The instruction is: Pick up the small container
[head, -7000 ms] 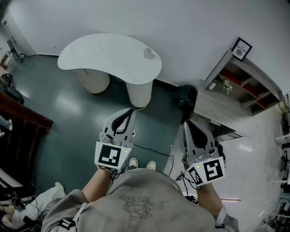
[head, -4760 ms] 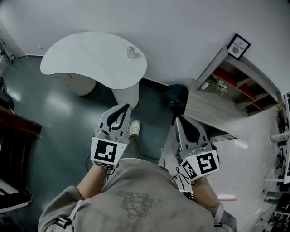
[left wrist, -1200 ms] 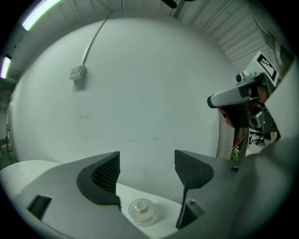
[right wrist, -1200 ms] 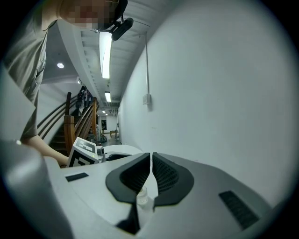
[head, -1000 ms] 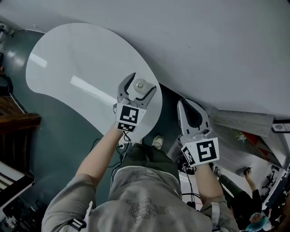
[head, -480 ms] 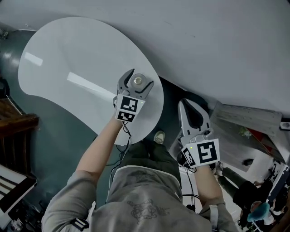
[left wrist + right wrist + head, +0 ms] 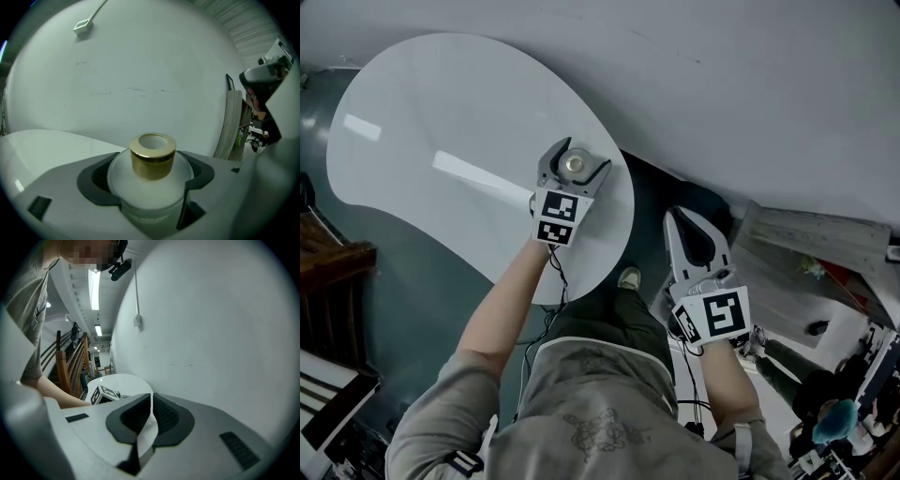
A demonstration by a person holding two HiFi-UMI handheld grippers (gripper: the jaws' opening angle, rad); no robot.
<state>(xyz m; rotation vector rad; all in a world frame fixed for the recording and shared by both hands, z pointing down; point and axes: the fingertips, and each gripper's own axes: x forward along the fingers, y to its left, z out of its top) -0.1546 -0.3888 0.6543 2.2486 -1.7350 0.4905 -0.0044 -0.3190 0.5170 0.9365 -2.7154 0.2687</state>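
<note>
The small container (image 7: 573, 164), a frosted white jar with a gold collar, stands near the right edge of the white rounded table (image 7: 441, 112). My left gripper (image 7: 579, 157) reaches over that edge and is shut on the jar. In the left gripper view the small container (image 7: 152, 159) fills the space between the two dark pads (image 7: 96, 180), which press its frosted sides; the left gripper (image 7: 150, 178) is level with its body. My right gripper (image 7: 680, 216) hangs shut off the table, over the dark floor. The right gripper (image 7: 151, 397) holds nothing.
A white wall (image 7: 722, 84) runs close behind the table. A wooden shelf unit (image 7: 797, 253) stands to the right and dark wooden furniture (image 7: 328, 262) to the left. The person's shoe (image 7: 628, 278) is on the floor below the table edge.
The person has walked up to the table. Over the last second the left gripper slid forward around the container and its jaws narrowed onto it. The right gripper stayed low and shut.
</note>
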